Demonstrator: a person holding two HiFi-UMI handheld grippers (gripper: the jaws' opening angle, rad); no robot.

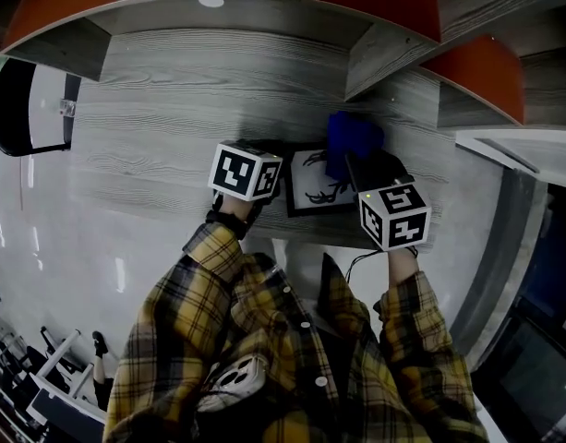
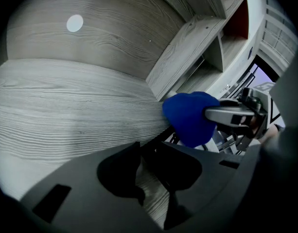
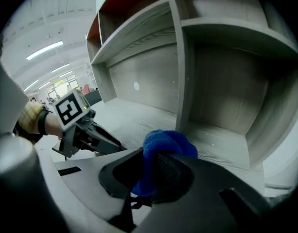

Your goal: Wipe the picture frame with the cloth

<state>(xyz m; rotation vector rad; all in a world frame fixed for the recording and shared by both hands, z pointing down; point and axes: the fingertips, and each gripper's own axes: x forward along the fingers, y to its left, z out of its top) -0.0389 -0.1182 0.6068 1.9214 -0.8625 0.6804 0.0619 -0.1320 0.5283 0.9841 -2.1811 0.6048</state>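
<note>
status, wipe of picture frame:

- left hand-held gripper (image 2: 149,168): jaws set fairly wide, with the dark edge of the picture frame (image 1: 312,185) running between them. reads as clamped on the frame's side edge, steadying it. contact of the pads themselves is dim in the left gripper view, so this is a judgement
- right hand-held gripper (image 3: 149,173): closed on the blue cloth (image 1: 352,137), which is bunched up and bulging out past the jaw tips
- frame sits on the grey wood counter (image 1: 162,146), between the two hand-held grippers. its white face with a dark line drawing looks up toward the head camera
- cloth is just ahead of the right hand-held gripper, over the frame's far corner on that side, well apart from the left hand-held gripper's hold. cannot tell whether the cloth presses the frame or hangs just above it

progress (judged): grasp of cloth done, frame secured, cloth brought to the frame. wiping looks under way or at the end of a stroke. no dust or smear shows on the face, so how much is already cleaned cannot be read. the middle of the face and the side next to the left hand-held gripper lie uncovered, so assume strokes toward that side remain, then release of both
</note>
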